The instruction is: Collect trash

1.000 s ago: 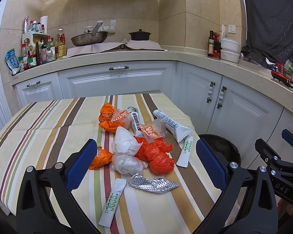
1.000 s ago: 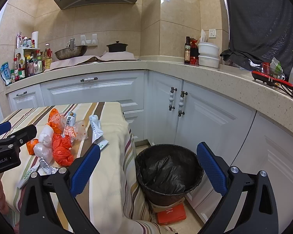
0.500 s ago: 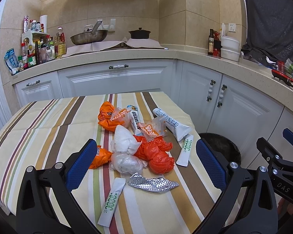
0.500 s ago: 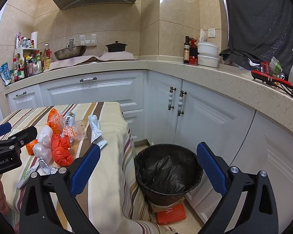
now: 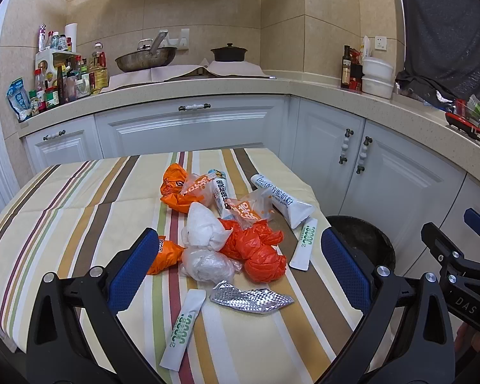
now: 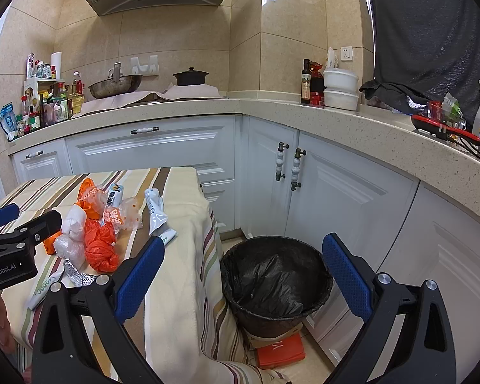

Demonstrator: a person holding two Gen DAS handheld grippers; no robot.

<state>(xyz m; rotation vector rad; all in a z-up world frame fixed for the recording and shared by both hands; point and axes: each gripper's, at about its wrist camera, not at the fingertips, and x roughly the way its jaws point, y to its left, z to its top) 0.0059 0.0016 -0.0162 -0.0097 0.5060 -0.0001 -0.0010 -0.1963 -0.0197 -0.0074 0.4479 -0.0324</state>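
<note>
Hovering over the near edge of the striped surface point(image 5: 80, 204), the left gripper point(image 5: 236, 265) has its fingers spread wide, holding nothing. Just beyond lie a silver foil wrapper point(image 5: 251, 296) and a white sachet point(image 5: 183, 328), then a heap of trash: a clear bag point(image 5: 206, 260), a red-orange bag point(image 5: 257, 251), a white bag point(image 5: 203, 227) and snack wrappers point(image 5: 243, 208). The right gripper point(image 6: 240, 270), fingers also wide and empty, hangs above the black-lined bin point(image 6: 275, 283) on the floor right of the surface.
</note>
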